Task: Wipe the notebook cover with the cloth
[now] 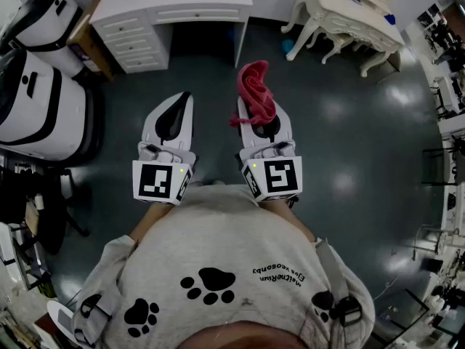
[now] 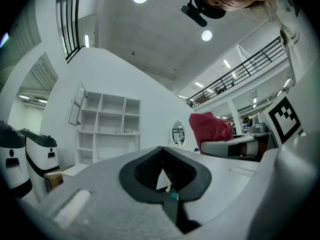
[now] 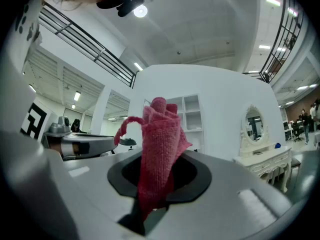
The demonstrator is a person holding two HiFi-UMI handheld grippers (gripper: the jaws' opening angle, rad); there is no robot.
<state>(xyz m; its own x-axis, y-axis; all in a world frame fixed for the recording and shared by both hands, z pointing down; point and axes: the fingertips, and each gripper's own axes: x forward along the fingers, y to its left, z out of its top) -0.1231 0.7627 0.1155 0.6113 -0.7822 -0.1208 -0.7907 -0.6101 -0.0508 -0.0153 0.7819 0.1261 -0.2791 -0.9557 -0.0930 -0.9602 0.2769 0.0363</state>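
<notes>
A red knitted cloth (image 1: 256,89) sticks up out of my right gripper (image 1: 259,115), which is shut on it; in the right gripper view the cloth (image 3: 159,149) stands bunched between the black pads of that gripper (image 3: 157,194). My left gripper (image 1: 180,100) is held beside it, a hand's width to the left, shut with nothing in it (image 2: 163,178). From the left gripper view the cloth (image 2: 210,129) shows at the right. Both grippers are held in front of the person's chest, well above the dark floor. No notebook is in any view.
A white desk with drawers (image 1: 167,13) stands ahead, and an ornate white dressing table (image 1: 349,20) at the upper right. White and black machines (image 1: 36,100) fill the left side. White wall shelves (image 2: 105,129) and an oval mirror (image 3: 254,124) lie ahead.
</notes>
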